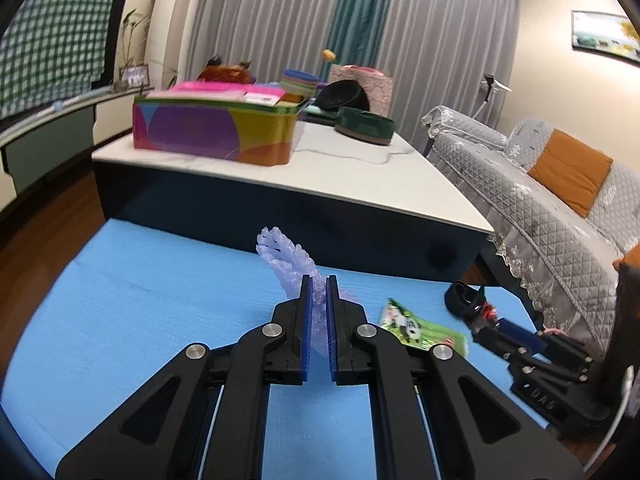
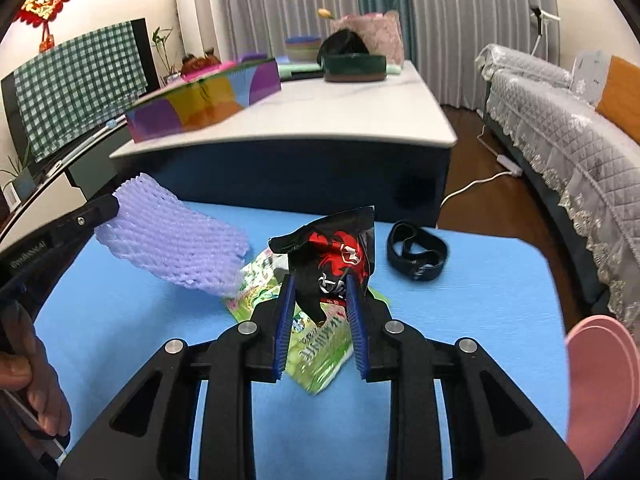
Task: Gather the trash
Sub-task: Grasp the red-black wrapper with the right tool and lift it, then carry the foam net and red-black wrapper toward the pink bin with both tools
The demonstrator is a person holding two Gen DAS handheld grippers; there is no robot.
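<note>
Through my left wrist camera, my left claw (image 1: 319,284) has its blue pads nearly together, pinching a pale purple foam net (image 1: 290,260). The net is soft, knobbly mesh; it pokes up and leftward past my fingertips, lifted clear of the blue mat (image 1: 140,320). On the mat to the right, towards its far right corner, lies a green wrapper (image 1: 420,328) with a cartoon print, flat and shiny. Beyond it, near the mat's far right corner, sits a black band (image 1: 464,300). My right claw (image 1: 516,334) shows at the right edge, too sidelong to judge from here.

Through my right wrist camera, my right claw (image 2: 320,284) stands partly open, and its pads press on the sides of a black wrapper (image 2: 340,256). That wrapper is crinkled glossy foil with red and white print, its top standing upright above my fingertips. Beneath it the green wrapper (image 2: 316,356) lies flat near the middle of the mat (image 2: 480,320), partly under my fingers. The foam net (image 2: 176,240) hangs at the left, a lilac lattice sleeve gripped at its upper left end by my left claw (image 2: 108,208), above the mat's left side. The black band (image 2: 416,252) rests on the mat by its far edge, right of the black wrapper and apart from it.
</note>
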